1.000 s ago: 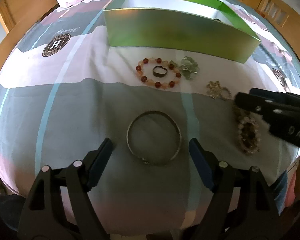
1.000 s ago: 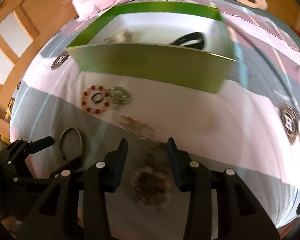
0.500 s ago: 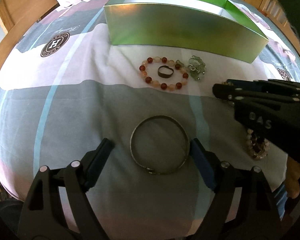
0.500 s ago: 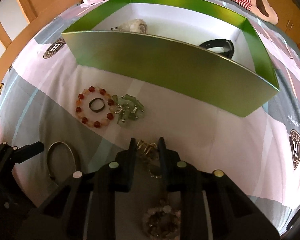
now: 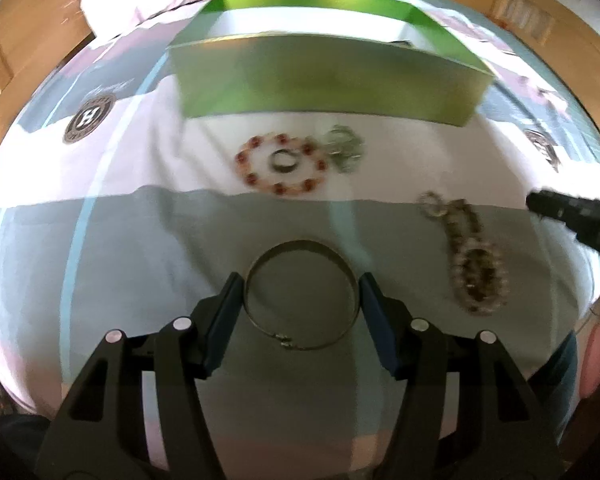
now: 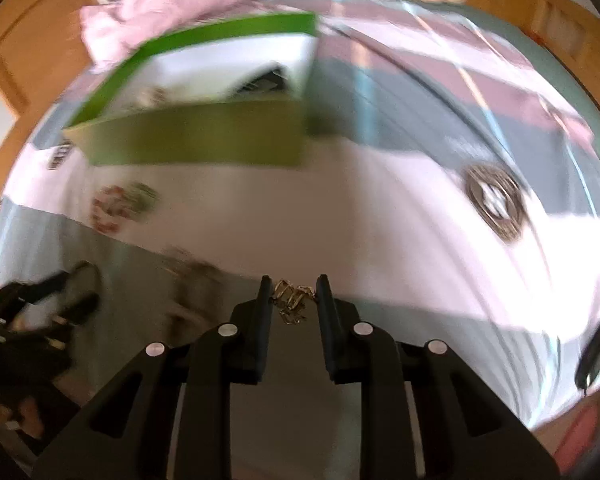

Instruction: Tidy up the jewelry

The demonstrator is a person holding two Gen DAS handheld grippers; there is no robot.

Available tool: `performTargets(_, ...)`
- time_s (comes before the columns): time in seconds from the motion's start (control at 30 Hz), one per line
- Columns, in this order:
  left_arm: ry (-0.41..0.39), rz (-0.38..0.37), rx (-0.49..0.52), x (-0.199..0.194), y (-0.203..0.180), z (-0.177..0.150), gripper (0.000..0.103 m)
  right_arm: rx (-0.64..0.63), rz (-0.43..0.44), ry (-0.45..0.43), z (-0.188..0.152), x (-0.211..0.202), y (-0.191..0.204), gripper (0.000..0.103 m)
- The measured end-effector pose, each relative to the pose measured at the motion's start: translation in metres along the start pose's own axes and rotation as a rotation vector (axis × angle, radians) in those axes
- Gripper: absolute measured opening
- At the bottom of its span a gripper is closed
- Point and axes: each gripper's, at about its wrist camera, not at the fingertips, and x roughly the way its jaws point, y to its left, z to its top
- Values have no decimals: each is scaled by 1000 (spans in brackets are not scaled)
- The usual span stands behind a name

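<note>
A bed (image 5: 100, 216) in grey, white and pink bedding, wood-framed, carries a green box (image 5: 324, 80). The left gripper (image 5: 300, 292) brackets a metal bangle (image 5: 301, 295), jaws spread. Only the right wrist view shows the right gripper (image 6: 291, 300) pinching a gold chain (image 6: 292, 300).

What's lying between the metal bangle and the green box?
In the left wrist view, the red bead bracelet with a small ring inside, between bangle and green box.

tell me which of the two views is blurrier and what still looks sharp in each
Right wrist view: heavy motion smear over the green box and bedsheet, while the right gripper and gold chain stay crisp. Left wrist view: milder blur on the beaded bracelet; the metal bangle and left gripper read sharp.
</note>
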Motion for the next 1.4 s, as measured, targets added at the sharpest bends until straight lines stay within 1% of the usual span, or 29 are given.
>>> performTargets(0.1, -2, -5, 22, 2, -8, 2, 60, 18, 18, 27, -11, 8, -8, 22)
performTargets(0.17, 3, -2, 15, 3, -8, 2, 61, 31, 40, 25, -15, 8, -9, 27)
performTargets(0.23, -4, 1, 3, -1, -7, 4, 74, 39, 55, 16, -19, 2, -12, 52)
performTargets(0.27, -13, 7, 1, -4, -6, 4, 75, 30, 47, 4, -21, -2, -13, 54)
performTargets(0.37, -24, 17, 0, -11, -5, 3, 79, 13, 34, -1, -23, -6, -19, 54)
performTargets(0.53, -17, 20, -23, -10, -2, 1, 83, 56, 61, 2, -29, -6, -25, 55)
performTargets(1.0, -1, 32, -9, 0, -10, -4, 83, -20, 41, -19, -26, 0, -2, 54)
performTargets(1.4, 8, 47, 9, 5, -15, -5, 83, -14, 37, -16, -25, 2, -5, 54)
